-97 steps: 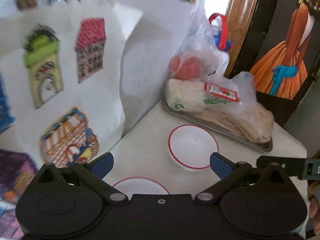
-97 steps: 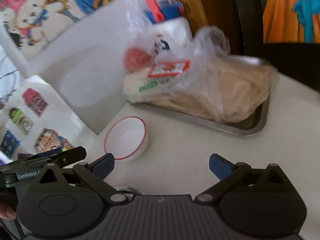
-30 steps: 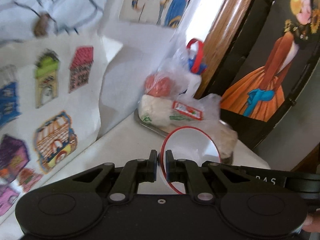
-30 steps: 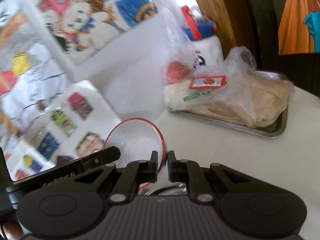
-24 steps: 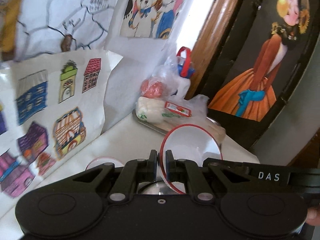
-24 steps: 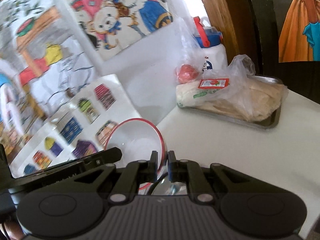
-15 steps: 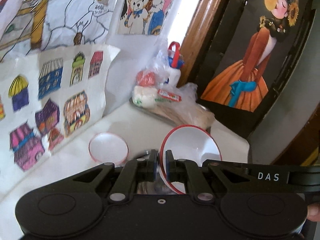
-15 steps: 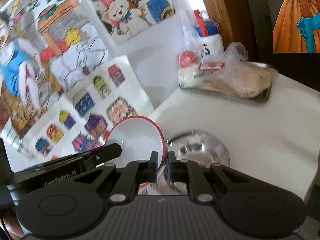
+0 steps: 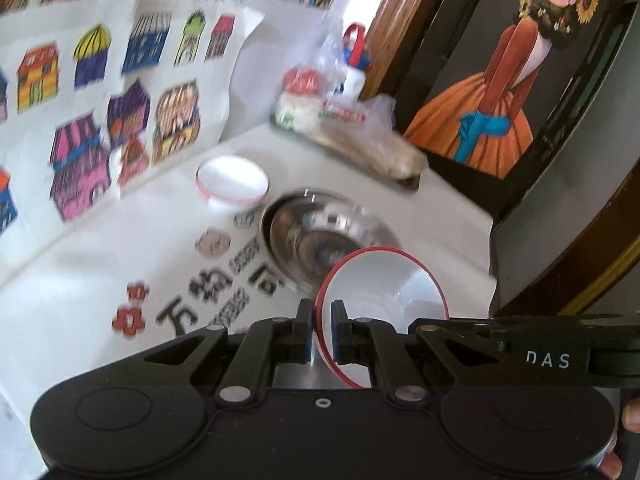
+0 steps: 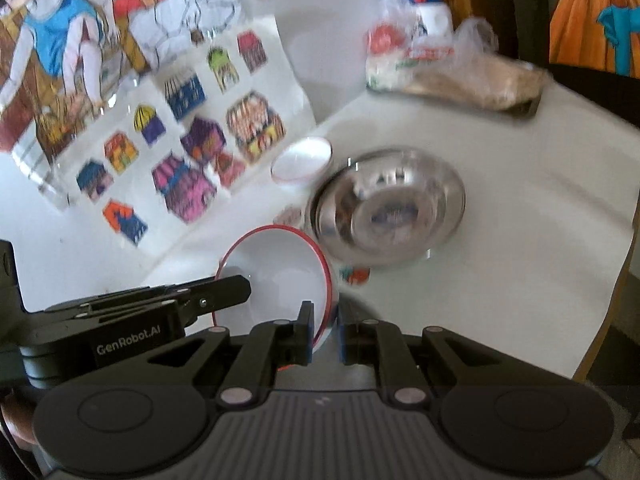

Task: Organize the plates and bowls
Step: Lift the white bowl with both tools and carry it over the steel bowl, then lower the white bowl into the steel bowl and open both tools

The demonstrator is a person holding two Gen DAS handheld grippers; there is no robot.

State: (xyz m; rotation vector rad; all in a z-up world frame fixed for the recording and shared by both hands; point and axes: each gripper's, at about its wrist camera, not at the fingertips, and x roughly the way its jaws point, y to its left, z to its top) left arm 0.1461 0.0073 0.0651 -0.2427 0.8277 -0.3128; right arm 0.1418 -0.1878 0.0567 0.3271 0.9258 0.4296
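I've got one white bowl (image 9: 384, 308) w/ a red rim, held by both grippers at once. My left gripper (image 9: 320, 338) is pinched nearly closed on its left rim edge; my right gripper (image 10: 324, 338) is clamped on the opposite, right edge, jaws a touch looser. Bowl looks light, stiff, prob. ceramic or melamine: glazed, so slippery, and it'd chip if dropped. Thin rim is the only sensible hold; a deeper bite would be safer, imo. It hangs tilted above the tabletop (image 9: 440, 216), right at my fingertips, on the near side. Just beyond sits a steel bowl (image 9: 320, 236), and farther left a second white bowl (image 9: 232, 182) by the drawings. Bagged food on a tray (image 9: 410, 182) is at the far end.
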